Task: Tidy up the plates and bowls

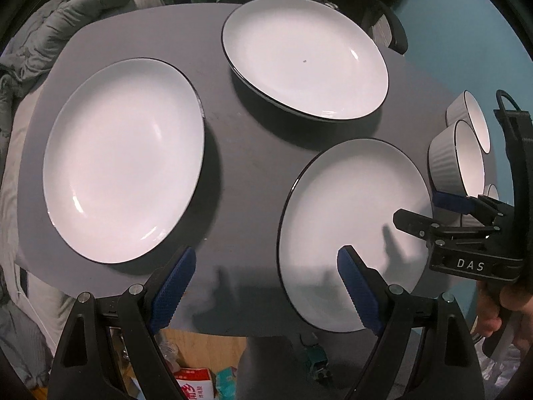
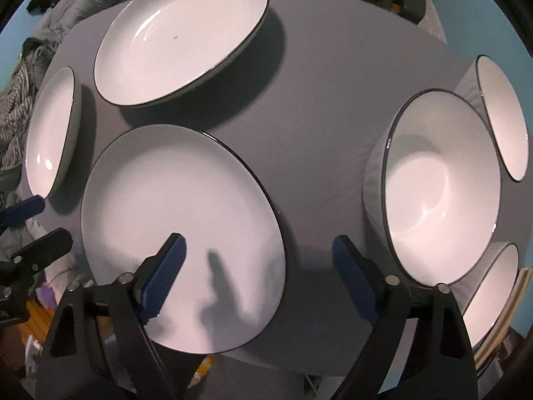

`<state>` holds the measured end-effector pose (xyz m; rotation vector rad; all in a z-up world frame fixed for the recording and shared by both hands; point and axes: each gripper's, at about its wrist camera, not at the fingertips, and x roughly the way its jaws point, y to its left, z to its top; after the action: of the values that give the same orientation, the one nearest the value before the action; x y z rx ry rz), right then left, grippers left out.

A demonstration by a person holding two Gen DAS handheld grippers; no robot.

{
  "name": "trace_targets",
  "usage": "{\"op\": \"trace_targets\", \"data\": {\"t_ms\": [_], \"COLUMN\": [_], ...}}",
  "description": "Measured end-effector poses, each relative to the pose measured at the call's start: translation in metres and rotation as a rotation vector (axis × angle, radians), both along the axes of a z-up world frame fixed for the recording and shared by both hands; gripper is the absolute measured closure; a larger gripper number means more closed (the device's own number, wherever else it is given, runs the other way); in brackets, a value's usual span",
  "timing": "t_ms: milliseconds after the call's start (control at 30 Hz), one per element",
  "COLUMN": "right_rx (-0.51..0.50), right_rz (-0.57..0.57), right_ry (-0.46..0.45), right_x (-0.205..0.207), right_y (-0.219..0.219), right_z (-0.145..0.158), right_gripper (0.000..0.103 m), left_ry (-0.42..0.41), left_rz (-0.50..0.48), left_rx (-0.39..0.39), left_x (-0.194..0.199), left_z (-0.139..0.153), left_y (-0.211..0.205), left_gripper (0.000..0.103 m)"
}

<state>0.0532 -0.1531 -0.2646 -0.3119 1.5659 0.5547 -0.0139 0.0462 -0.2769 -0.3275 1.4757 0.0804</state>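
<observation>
- Both hand-held grippers pointed down at the grey worktop; three black-rimmed white plates and three ribbed white bowls were spread on it, nothing stacked yet.
- Left hand-held gripper: jaws wide, nothing between the pads, straddling the near plate at its left rim.
- Right hand-held gripper: jaws wide, empty, straddling the same plate's right rim; the middle bowl sat just beside its right finger.
- My read: the step in hand was picking up that near plate. I'd bring one pad under the rim and one over it, and close only once the rim was deep in the jaws. Glazed rim is slick, so a shallow bite could slip.
- I'd keep the right finger clear of the middle bowl on descent.
- Other plates: left plate and far plate, well apart.
- Room: teal wall, grey jacket beyond the worktop, boxes on a wood floor.
</observation>
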Motion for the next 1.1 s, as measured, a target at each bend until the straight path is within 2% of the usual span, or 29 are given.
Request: {"op": "trace_targets", "data": {"t_ms": [233, 300, 400, 433, 533, 567, 633, 933, 1100], "right_rx": [0.044, 0.041, 0.044, 0.050, 0.044, 0.045, 0.047, 0.137, 0.153], "right_rz": [0.033, 0.056, 0.085, 0.091, 0.102, 0.105, 0.104, 0.038, 0.026], "right_ry": [0.043, 0.052, 0.064, 0.084, 0.094, 0.099, 0.117, 0.183, 0.213], "right_x": [0.006, 0.007, 0.006, 0.005, -0.001, -0.001, -0.002, 0.010, 0.012], "right_y": [0.006, 0.010, 0.020, 0.021, 0.018, 0.029, 0.028, 0.022, 0.026], "right_z": [-0.002, -0.003, -0.002, -0.004, -0.011, -0.017, -0.021, -0.025, -0.030], "right_gripper": [0.030, 0.032, 0.041, 0.046, 0.052, 0.053, 0.059, 0.063, 0.065], "left_ry": [0.041, 0.050, 0.064, 0.069, 0.088, 0.091, 0.100, 0.111, 0.116], "left_rz": [0.013, 0.017, 0.019, 0.022, 0.034, 0.038, 0.048, 0.079, 0.086], "left_rx": [-0.023, -0.027, -0.033, -0.038, -0.055, -0.059, -0.064, -0.085, -0.103], "left_x": [0.000, -0.002, -0.004, -0.005, -0.007, -0.007, -0.011, -0.023, -0.027], "left_z": [-0.013, -0.017, -0.023, -0.025, -0.030, -0.030, -0.031, -0.037, -0.036], "left_y": [0.004, 0.003, 0.004, 0.005, 0.008, 0.010, 0.016, 0.036, 0.041], "left_gripper": [0.015, 0.018, 0.021, 0.024, 0.033, 0.038, 0.045, 0.058, 0.067]}}
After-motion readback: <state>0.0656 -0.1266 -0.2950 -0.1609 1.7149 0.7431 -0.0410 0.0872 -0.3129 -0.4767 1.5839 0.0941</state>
